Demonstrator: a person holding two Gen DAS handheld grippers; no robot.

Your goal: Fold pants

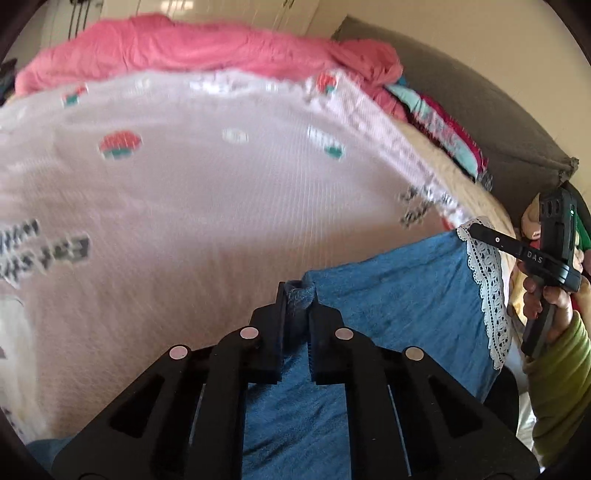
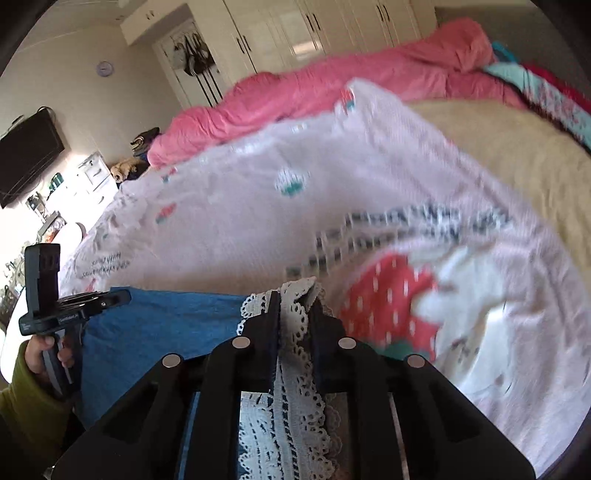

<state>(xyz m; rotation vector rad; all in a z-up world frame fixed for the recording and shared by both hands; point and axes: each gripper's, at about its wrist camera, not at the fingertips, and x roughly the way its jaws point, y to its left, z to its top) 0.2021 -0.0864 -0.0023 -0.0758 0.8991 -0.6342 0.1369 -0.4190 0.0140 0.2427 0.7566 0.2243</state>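
Observation:
Blue pants [image 1: 388, 306] with a white lace hem [image 1: 487, 295] hang stretched between my two grippers above the bed. My left gripper [image 1: 298, 295] is shut on a bunched blue corner of the pants. My right gripper [image 2: 295, 302] is shut on the lace hem [image 2: 295, 354]; the blue cloth [image 2: 166, 321] runs left from it. The right gripper also shows in the left wrist view [image 1: 476, 230] at the lace corner. The left gripper shows in the right wrist view [image 2: 122, 295] at the far blue edge.
A pale pink blanket [image 1: 184, 203] with strawberry prints covers the bed. A pink duvet [image 1: 203, 48] lies along the far side. A beige sheet [image 2: 517, 147] and folded colourful clothes [image 1: 443, 129] lie beside it. A grey headboard [image 1: 480, 92] stands at right. White wardrobes [image 2: 314, 29] line the wall.

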